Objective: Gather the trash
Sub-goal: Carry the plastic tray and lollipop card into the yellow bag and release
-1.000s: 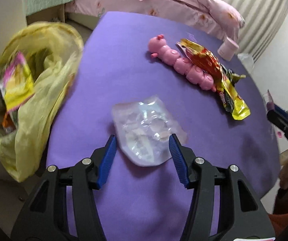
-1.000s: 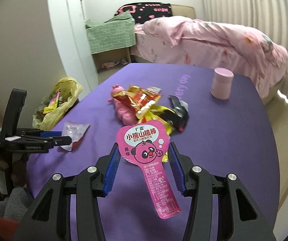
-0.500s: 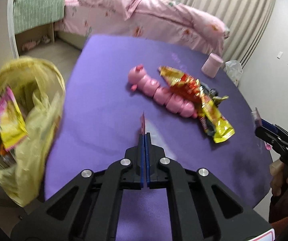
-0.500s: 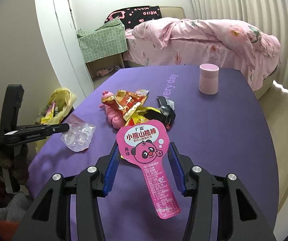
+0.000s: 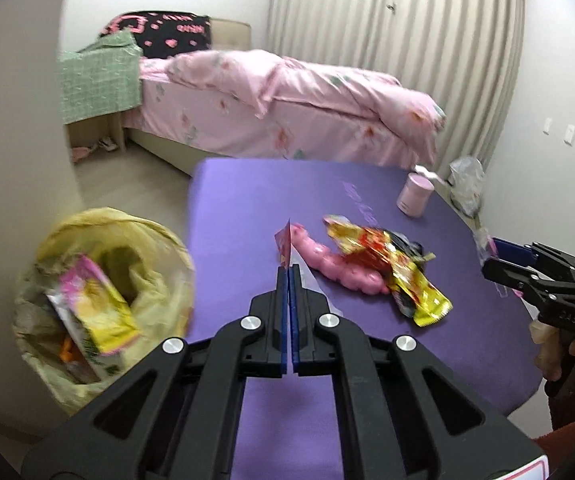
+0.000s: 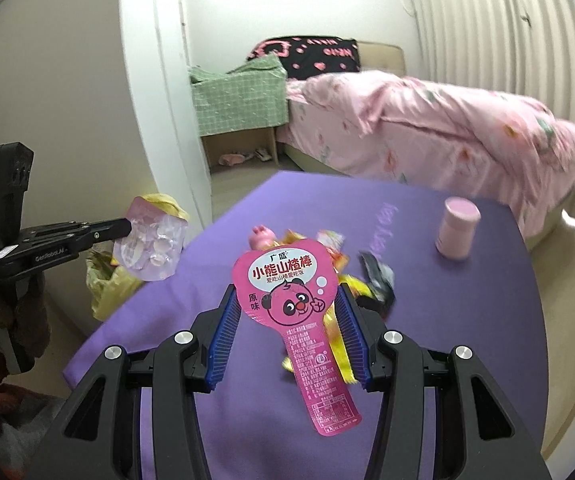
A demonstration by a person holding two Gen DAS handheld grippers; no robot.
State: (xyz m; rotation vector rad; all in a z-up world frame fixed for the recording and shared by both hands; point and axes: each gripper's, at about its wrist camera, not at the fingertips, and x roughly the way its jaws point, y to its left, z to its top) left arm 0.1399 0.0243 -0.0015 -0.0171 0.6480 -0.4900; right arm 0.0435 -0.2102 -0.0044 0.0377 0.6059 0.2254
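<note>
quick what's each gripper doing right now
left gripper: shut on the clear plastic wrapper.
right gripper: gripping the pink snack packet.

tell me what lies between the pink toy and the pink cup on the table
In the left wrist view, crumpled snack wrappers lie beside the pink toy; past them, bare purple table runs to the pink cup.

Left gripper (image 5: 288, 270) angled downward, jaws pressed together, pinching a clear plastic wrapper (image 6: 149, 246). Right gripper (image 6: 287, 300) angled downward, jaws clamped on a pink snack wrapper (image 6: 293, 292). A hand (image 5: 555, 354) grips its handle.
</note>
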